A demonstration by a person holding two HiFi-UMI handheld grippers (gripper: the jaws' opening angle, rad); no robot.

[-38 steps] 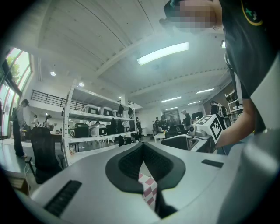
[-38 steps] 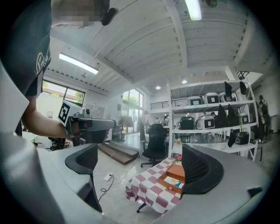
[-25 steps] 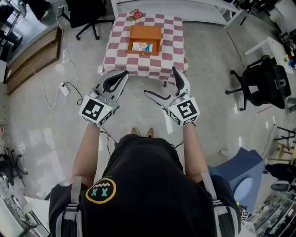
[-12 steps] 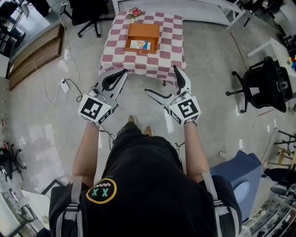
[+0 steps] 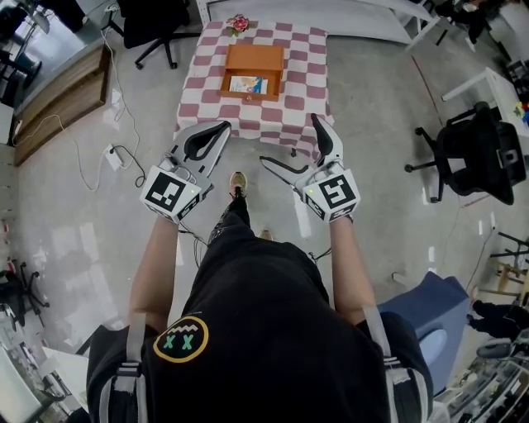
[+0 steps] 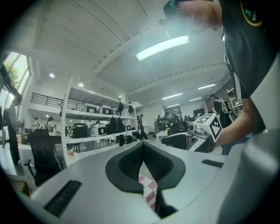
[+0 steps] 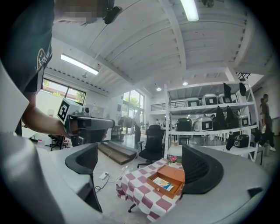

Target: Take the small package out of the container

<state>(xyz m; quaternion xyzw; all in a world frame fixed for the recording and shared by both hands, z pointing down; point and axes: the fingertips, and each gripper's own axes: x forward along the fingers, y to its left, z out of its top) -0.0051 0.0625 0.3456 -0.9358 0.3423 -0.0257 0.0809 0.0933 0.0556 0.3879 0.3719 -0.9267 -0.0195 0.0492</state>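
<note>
An orange wooden container stands open on a small table with a red-and-white checkered cloth. A small light package with a blue print lies inside it. Both grippers hang over the floor, short of the table's near edge. My left gripper is shut with nothing in it; its tips meet. My right gripper is open and empty. In the right gripper view the container and the package show between the spread jaws of my right gripper, still far off.
A small flower ornament sits at the table's far edge. Black office chairs stand at the right and far left. A wooden platform and a power strip with cables lie on the floor at the left.
The person has stepped toward the table, one foot now forward between the grippers. Both grippers have moved slightly nearer the table. Their jaws have not changed.
</note>
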